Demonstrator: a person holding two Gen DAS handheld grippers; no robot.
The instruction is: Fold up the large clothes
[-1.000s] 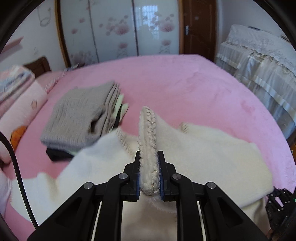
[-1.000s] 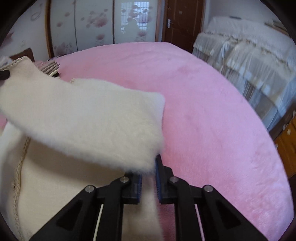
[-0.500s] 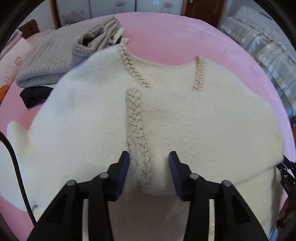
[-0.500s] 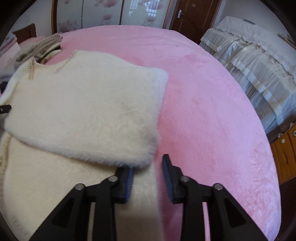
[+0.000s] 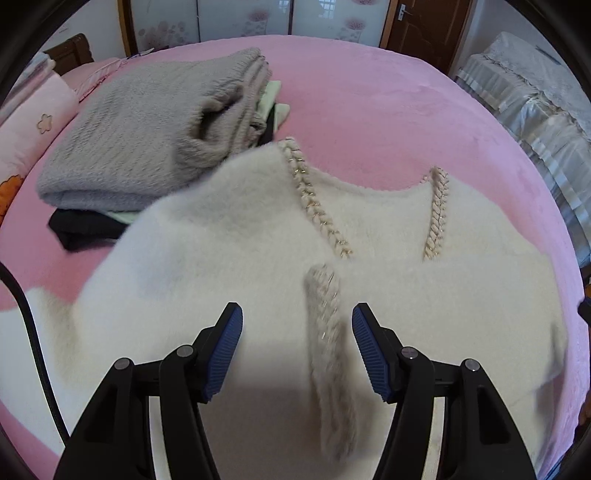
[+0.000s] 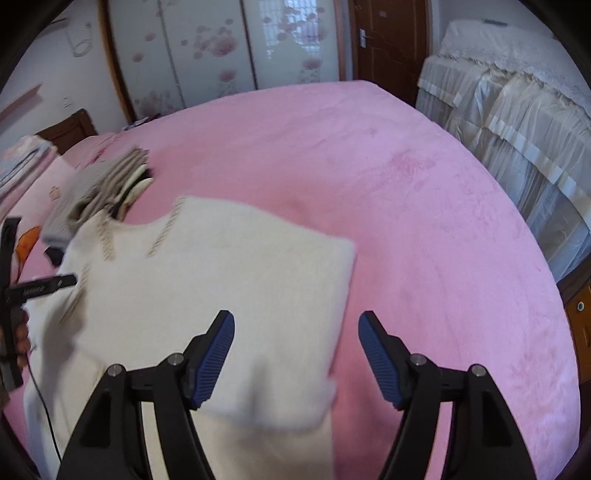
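The cream sweater (image 5: 229, 236) lies on the pink bed (image 5: 388, 110) directly ahead of both wide-open, empty hand-held grippers, its braided edge (image 5: 325, 314) running between the left one's (image 5: 297, 343) fingers (the right (image 6: 295, 347) straddles the folded corner).

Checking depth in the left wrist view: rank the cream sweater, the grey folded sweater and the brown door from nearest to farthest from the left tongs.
1. Cream sweater: directly under the left tongs.
2. Grey folded sweater: beyond, to the left.
3. Brown door: far wall, upper right.
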